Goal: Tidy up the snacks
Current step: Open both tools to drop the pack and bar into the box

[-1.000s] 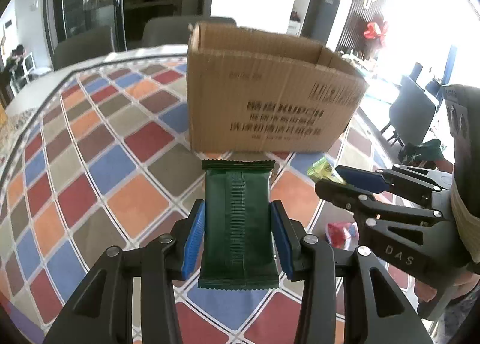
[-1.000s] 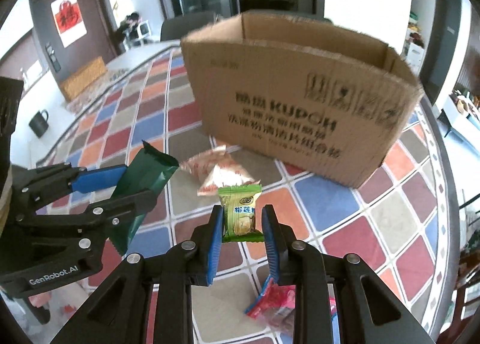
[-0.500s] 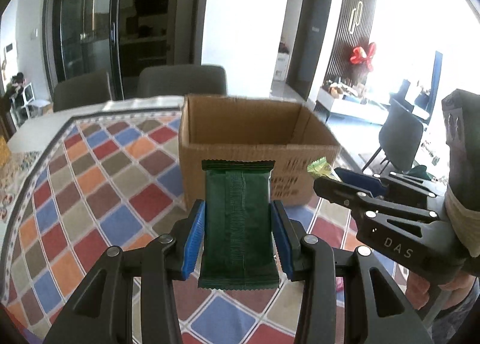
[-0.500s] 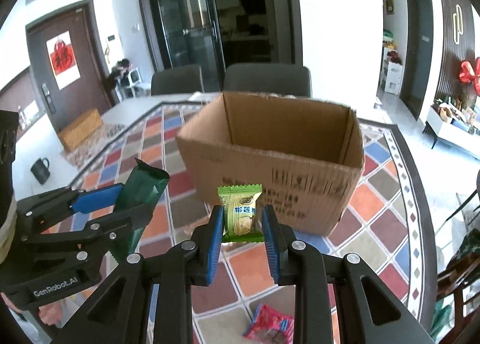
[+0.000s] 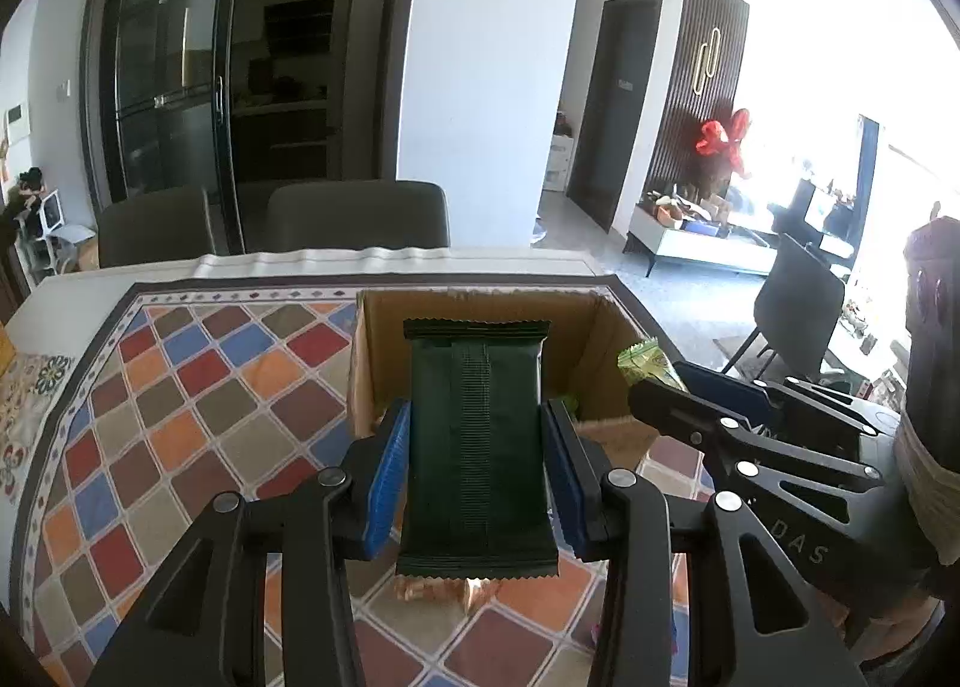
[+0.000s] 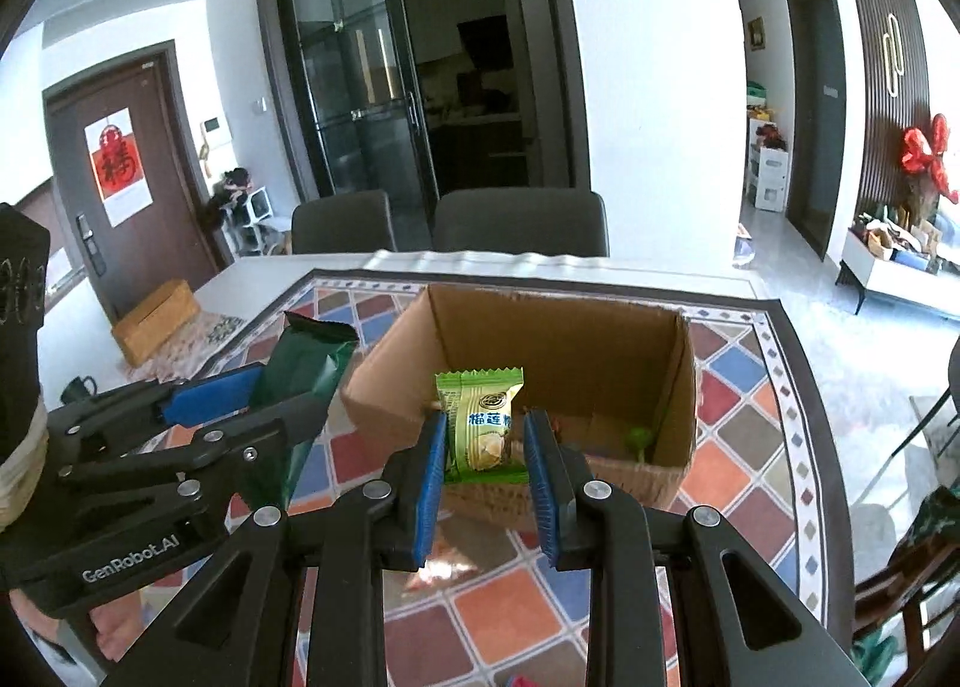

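Both my hands have come up since a second ago: then I faced the printed side of the cardboard box (image 6: 558, 351), and now I look down over its rim into the open top, where a few small snacks already lie on the floor of it. That puts both packets high enough to clear the wall, so I judge the drop into the box comes next. My left gripper (image 5: 477, 468) is clamped on the dark green packet (image 5: 477, 447), blue pads pressed to its long edges, and it hangs in front of the box mouth. My right gripper (image 6: 486, 468) is closed narrower on the small light green packet (image 6: 483, 423), upright before the near wall. More wrappers lie on the chequered tablecloth (image 5: 198, 405) below
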`<state>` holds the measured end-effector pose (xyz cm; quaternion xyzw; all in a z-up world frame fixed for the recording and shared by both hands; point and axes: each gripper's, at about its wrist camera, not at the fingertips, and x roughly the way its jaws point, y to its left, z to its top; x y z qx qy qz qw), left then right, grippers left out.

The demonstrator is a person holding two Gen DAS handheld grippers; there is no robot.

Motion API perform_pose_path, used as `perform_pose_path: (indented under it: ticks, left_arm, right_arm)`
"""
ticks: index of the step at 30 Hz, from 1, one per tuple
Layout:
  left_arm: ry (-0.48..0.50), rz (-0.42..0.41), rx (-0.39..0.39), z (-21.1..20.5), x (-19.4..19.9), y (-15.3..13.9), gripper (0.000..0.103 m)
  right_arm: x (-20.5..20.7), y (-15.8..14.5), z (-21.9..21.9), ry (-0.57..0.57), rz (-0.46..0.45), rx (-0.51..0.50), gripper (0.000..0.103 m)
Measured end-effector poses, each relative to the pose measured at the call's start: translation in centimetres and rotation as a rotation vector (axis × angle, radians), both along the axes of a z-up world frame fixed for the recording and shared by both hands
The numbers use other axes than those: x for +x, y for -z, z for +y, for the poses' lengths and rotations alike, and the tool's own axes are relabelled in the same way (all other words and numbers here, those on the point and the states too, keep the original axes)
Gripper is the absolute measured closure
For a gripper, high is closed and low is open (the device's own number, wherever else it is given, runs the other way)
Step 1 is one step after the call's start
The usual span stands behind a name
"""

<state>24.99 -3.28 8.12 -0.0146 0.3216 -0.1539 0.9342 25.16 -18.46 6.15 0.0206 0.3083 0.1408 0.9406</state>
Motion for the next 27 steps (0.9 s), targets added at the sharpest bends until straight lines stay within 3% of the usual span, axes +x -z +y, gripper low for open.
perform_pose_path:
  ticks: [9,20,23,25,26,27]
  left_arm:
    - [0.002,0.017,0.029,-0.5,3.8,0.0,0.06]
    - [0.001,0.1,0.026,-1.1,9.0,1.8,0.06]
    - [-0.019,0.126,0.057,-1.4,10.1,2.4,0.055]
    - [-0.029,0.128,0.071,-1.5,10.1,2.6,0.044]
    - [-0.029,0.125,0.07,-1.4,10.0,2.6,0.042]
    - [-0.031,0.124,0.071,-1.4,9.7,2.6,0.042]
  right_arm:
    - [3.3,-0.7,-0.3,0.031,0.012,-0.031,0.076]
    - [7.5,0.6,-0.5,0.066,0.084,-0.047,0.076]
    - [8.4,1.2,-0.5,0.073,0.104,-0.048,0.075]
    - [8.9,1.5,-0.5,0.088,0.117,-0.068,0.069]
    - [8.9,1.6,-0.5,0.101,0.123,-0.077,0.059]
    - [8.9,1.7,-0.5,0.114,0.124,-0.082,0.056]
